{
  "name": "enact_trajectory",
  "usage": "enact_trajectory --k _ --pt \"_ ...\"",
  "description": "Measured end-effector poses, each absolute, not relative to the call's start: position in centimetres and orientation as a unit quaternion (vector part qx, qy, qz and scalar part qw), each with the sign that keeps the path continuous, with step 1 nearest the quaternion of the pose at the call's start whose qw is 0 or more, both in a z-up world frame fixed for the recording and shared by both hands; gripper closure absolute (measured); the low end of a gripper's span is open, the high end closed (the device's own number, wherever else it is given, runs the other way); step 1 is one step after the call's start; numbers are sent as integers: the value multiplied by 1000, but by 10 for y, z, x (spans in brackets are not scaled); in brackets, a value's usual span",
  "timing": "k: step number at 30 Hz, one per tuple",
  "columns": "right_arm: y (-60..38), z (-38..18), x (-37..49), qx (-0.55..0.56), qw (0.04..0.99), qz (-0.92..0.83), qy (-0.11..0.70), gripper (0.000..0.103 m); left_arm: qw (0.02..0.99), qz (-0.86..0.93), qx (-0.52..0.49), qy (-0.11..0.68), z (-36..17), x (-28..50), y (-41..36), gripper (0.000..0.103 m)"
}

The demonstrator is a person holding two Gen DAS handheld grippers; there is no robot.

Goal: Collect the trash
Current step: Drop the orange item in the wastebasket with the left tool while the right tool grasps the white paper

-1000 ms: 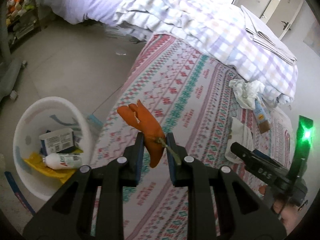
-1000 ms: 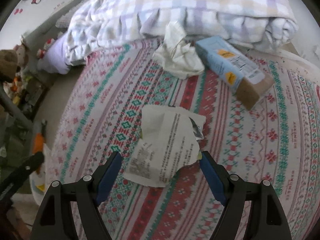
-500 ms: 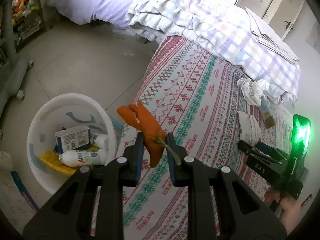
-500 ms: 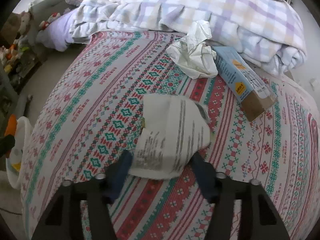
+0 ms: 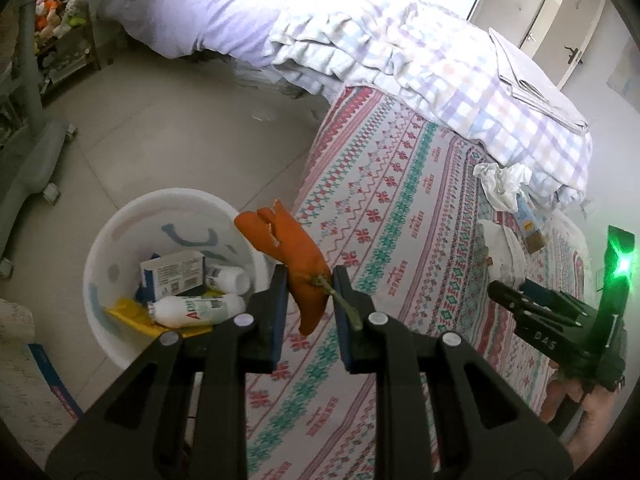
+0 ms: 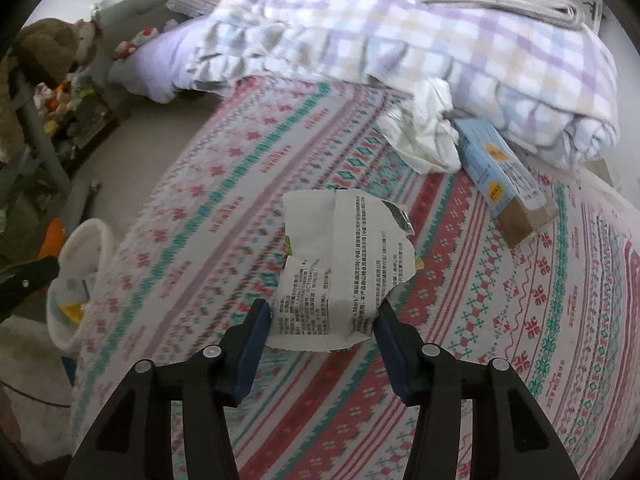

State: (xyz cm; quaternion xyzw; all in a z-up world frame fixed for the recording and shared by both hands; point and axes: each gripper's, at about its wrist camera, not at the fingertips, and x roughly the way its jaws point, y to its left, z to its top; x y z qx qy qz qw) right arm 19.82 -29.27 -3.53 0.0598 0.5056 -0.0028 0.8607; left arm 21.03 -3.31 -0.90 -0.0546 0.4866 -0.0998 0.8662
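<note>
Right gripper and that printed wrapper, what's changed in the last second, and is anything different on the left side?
The right gripper has just been closing its jaws around the wrapper, whose near edges now curl up between the pads. The left gripper has carried the orange peel toward the white bin. Unchanged: the left grip on the peel, the tissue and box on the bed.

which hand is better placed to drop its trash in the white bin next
Left. The left gripper holds the orange peel right beside the white bin; the right gripper, closing on the torn wrapper, is farther over the bed.
</note>
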Motion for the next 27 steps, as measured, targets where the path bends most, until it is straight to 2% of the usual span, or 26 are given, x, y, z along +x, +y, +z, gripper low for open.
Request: enact_trajectory --k 12,25,27 --pt "-235 -12 191 57 870 66 486 49 874 -61 -69 477 -6 201 24 79" --pt "-162 -16 196 20 866 127 483 49 874 -13 -71 481 -18 205 74 79" --pt "-154 -16 197 14 866 134 481 49 877 -9 -58 477 -18 204 76 72"
